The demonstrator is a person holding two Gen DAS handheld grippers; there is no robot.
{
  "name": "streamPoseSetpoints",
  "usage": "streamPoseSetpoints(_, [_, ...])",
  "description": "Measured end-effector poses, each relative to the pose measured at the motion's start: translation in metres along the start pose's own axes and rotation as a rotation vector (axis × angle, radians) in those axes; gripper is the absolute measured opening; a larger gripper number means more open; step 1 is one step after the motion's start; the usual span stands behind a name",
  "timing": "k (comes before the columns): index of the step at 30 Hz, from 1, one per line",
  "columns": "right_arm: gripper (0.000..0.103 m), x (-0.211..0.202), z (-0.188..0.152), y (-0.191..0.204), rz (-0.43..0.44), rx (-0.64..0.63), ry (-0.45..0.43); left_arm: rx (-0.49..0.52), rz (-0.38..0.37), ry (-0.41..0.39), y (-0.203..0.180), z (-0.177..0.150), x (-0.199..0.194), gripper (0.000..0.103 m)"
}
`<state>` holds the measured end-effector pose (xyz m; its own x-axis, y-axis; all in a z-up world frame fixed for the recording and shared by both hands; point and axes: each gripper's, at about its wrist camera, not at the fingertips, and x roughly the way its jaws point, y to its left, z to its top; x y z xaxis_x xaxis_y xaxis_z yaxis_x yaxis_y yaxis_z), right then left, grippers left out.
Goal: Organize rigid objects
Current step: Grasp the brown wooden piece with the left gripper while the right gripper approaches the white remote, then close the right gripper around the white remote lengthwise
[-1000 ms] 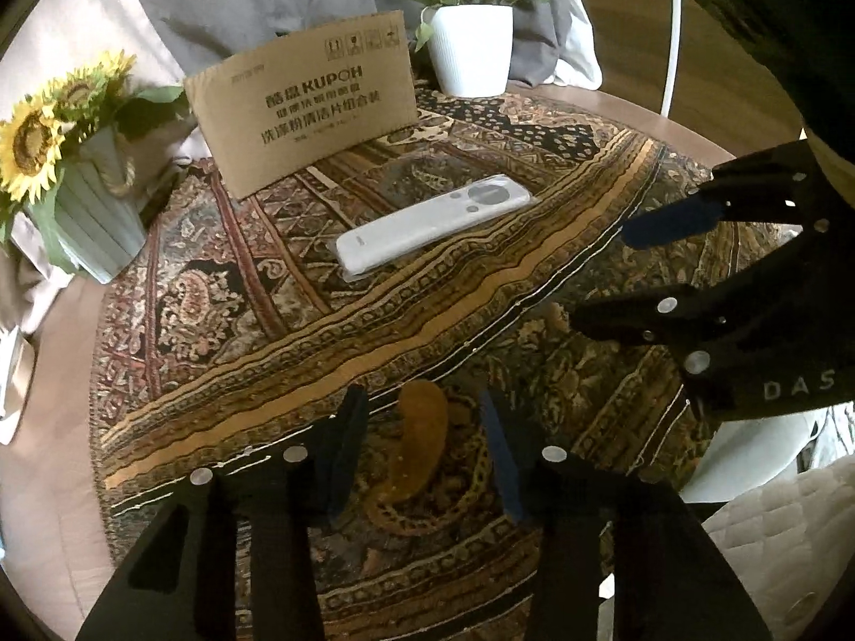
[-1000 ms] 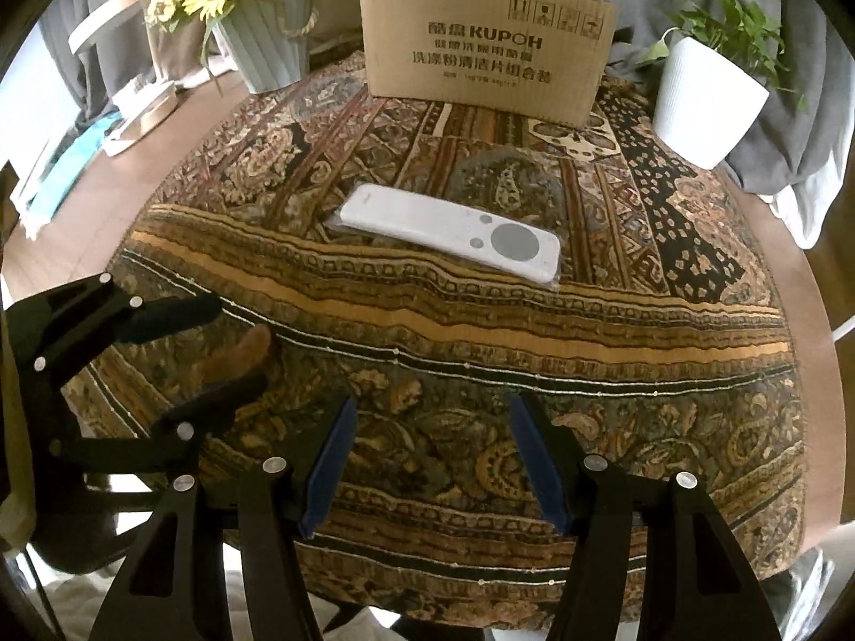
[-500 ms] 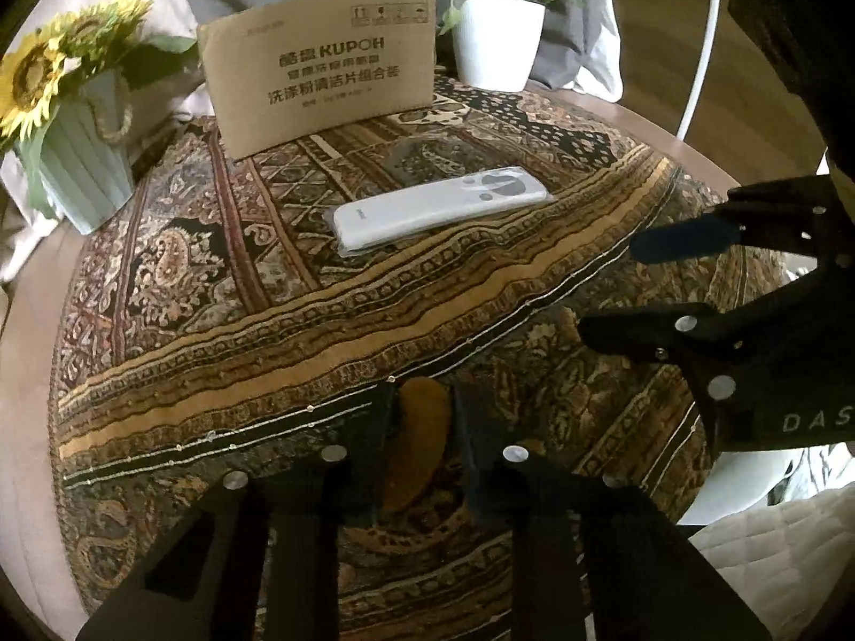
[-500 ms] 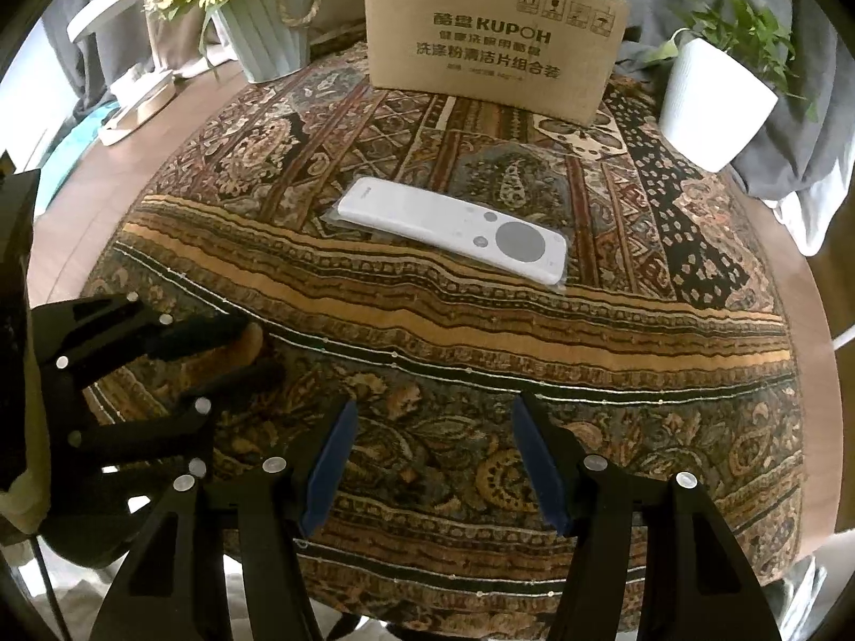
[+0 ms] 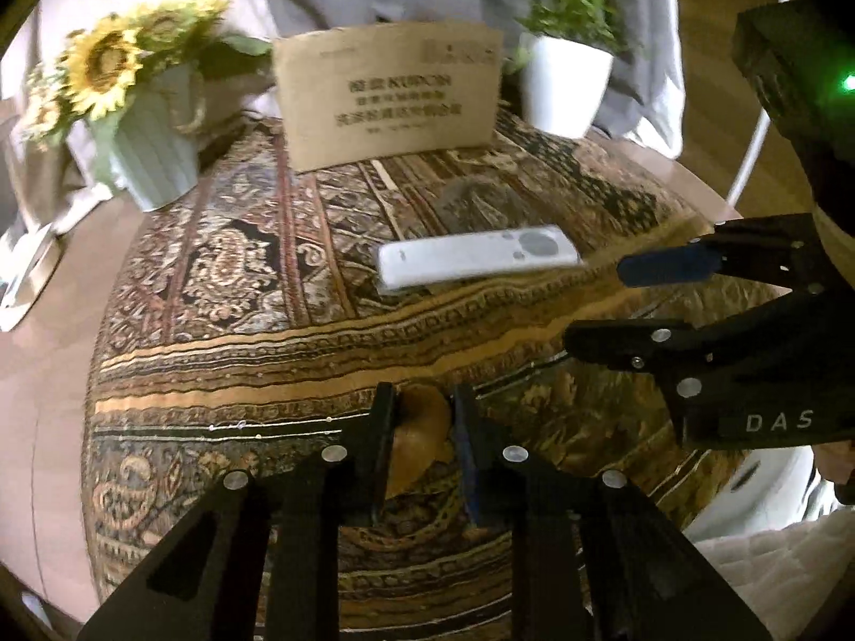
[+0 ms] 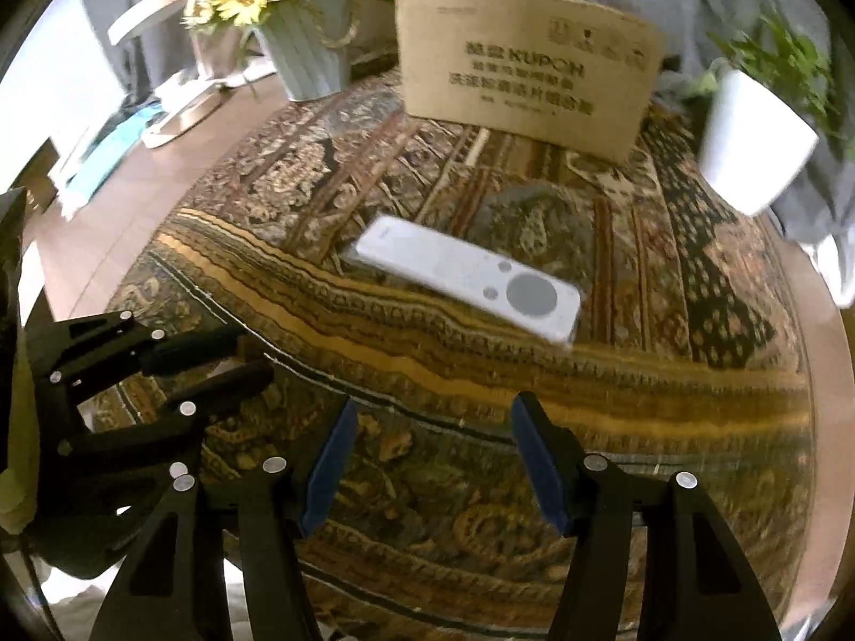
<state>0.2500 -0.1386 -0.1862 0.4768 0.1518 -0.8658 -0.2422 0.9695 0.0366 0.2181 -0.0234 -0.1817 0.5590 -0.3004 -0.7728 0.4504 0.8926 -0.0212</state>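
A small amber-brown oblong object point(image 5: 419, 430) sits between the fingers of my left gripper point(image 5: 422, 406), which is shut on it just above the patterned tablecloth point(image 5: 240, 342). A white remote control point(image 5: 475, 262) lies flat mid-table; it also shows in the right wrist view point(image 6: 470, 278). My right gripper point(image 6: 430, 422) is open and empty over the near part of the cloth. It shows at the right of the left wrist view point(image 5: 598, 302). The left gripper shows at the left of the right wrist view point(image 6: 240, 352); the amber object is hidden there.
A brown cardboard box point(image 5: 390, 96) with printed text stands at the back of the table. A pale vase of sunflowers point(image 5: 149, 149) is at the back left. A white pot with a green plant point(image 5: 564, 85) is at the back right. The round table edge drops off nearby.
My left gripper has closed on the amber object and lifted it slightly. Both views have shifted, so the box and remote sit differently in frame. The right gripper stays open.
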Motion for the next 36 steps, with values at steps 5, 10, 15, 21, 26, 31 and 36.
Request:
streamPoseSetpoints(5, [0.061, -0.005, 0.011, -0.007, 0.040, -0.108, -0.032, -0.083, 0.071, -0.028, -0.011, 0.006, -0.007, 0.022])
streamPoseSetpoints(10, [0.061, -0.008, 0.024, -0.015, 0.075, -0.230, -0.064, -0.166, 0.156, -0.064, -0.022, 0.012, -0.014, 0.022])
streamPoseSetpoints(15, [0.061, -0.007, 0.038, -0.022, 0.121, -0.343, -0.113, -0.225, 0.219, -0.095, -0.031, 0.019, -0.017, 0.022])
streamPoseSetpoints(21, [0.061, 0.001, 0.050, -0.024, 0.178, -0.476, -0.143, -0.265, 0.292, -0.109, -0.039, 0.028, -0.015, 0.022])
streamPoseSetpoints(26, [0.061, 0.012, 0.061, -0.024, 0.254, -0.551, -0.146, -0.302, 0.323, -0.098, -0.043, 0.035, -0.009, 0.022])
streamPoseSetpoints(31, [0.061, 0.030, 0.072, -0.023, 0.325, -0.621, -0.129, -0.349, 0.369, -0.069, -0.039, 0.042, 0.002, 0.022])
streamPoseSetpoints(36, [0.061, 0.051, 0.080, -0.017, 0.396, -0.695, -0.093, -0.384, 0.415, -0.043, -0.035, 0.045, 0.012, 0.022])
